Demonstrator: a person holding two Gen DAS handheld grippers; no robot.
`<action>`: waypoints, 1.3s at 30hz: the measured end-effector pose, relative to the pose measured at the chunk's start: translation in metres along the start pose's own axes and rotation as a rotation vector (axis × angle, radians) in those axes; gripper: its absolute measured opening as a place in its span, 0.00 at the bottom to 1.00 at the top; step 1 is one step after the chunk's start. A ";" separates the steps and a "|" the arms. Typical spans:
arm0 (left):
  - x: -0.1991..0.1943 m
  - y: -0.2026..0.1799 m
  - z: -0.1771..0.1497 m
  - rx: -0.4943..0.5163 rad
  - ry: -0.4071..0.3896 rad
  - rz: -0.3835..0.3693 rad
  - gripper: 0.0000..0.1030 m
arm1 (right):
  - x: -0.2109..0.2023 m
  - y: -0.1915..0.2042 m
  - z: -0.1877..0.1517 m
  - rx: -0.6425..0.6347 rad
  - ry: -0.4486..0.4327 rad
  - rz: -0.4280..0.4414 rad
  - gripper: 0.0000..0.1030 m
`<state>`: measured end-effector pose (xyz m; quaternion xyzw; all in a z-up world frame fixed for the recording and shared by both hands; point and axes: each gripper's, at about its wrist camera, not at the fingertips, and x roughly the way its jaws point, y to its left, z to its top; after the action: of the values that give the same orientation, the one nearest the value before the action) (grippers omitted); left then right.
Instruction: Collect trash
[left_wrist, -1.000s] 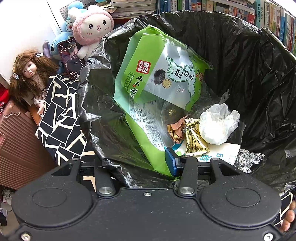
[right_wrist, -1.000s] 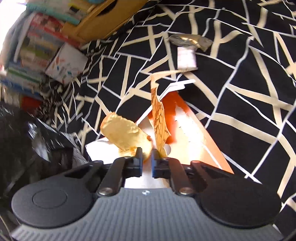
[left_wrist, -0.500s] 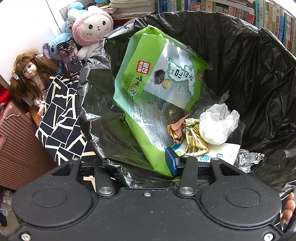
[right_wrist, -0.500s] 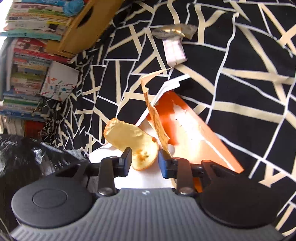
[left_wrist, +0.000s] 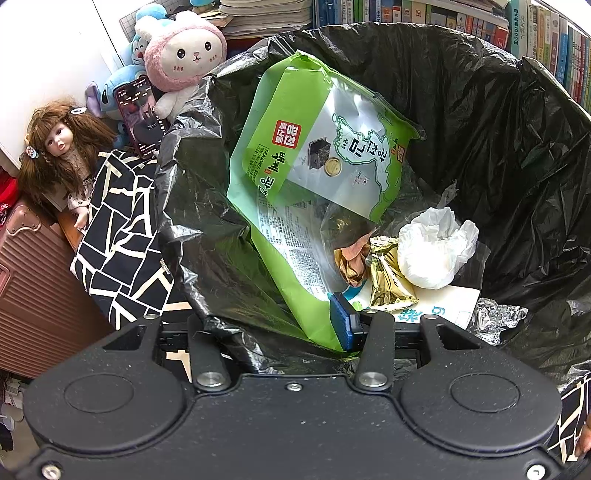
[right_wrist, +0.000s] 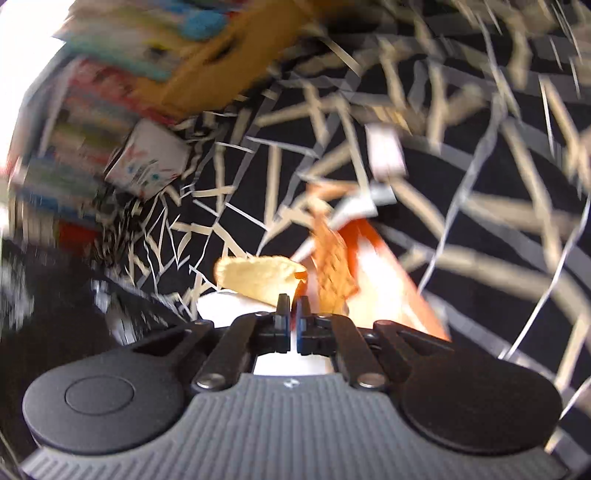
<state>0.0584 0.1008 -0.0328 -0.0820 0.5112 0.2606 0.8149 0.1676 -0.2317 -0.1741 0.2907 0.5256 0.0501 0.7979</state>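
The right claw (right_wrist: 293, 303) is clamped on the pale curled orange peel (right_wrist: 258, 278), which sticks out left. The crinkled black trash bag (left_wrist: 498, 155) lies left of that peel, its rim pinched by the left claw (left_wrist: 273, 325).

The left wrist view sits just behind the left gripper (left_wrist: 280, 325) and looks steeply down, from close by, into the open black plastic trash bag (left_wrist: 517, 155), with a row of upright books (left_wrist: 443, 18) at the far edge. The right wrist view, blurred, sits behind the right gripper (right_wrist: 294, 306) and looks down at the black cloth with cream crack-like lines (right_wrist: 480, 206). Both views share that cloth (left_wrist: 122, 236), the books (right_wrist: 74, 158) and the bag (right_wrist: 40, 302).
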 end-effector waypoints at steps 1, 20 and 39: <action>0.000 0.000 0.000 -0.001 0.000 -0.001 0.42 | -0.005 0.010 -0.001 -0.112 -0.028 -0.031 0.05; 0.001 0.000 0.001 0.005 -0.002 0.007 0.42 | 0.050 0.071 -0.045 -1.059 -0.025 -0.284 0.67; 0.000 0.001 0.001 -0.004 -0.004 0.002 0.42 | -0.034 0.054 -0.054 -0.860 -0.097 -0.110 0.06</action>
<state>0.0588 0.1018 -0.0328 -0.0826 0.5089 0.2625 0.8156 0.1173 -0.1782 -0.1336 -0.0947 0.4334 0.2080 0.8717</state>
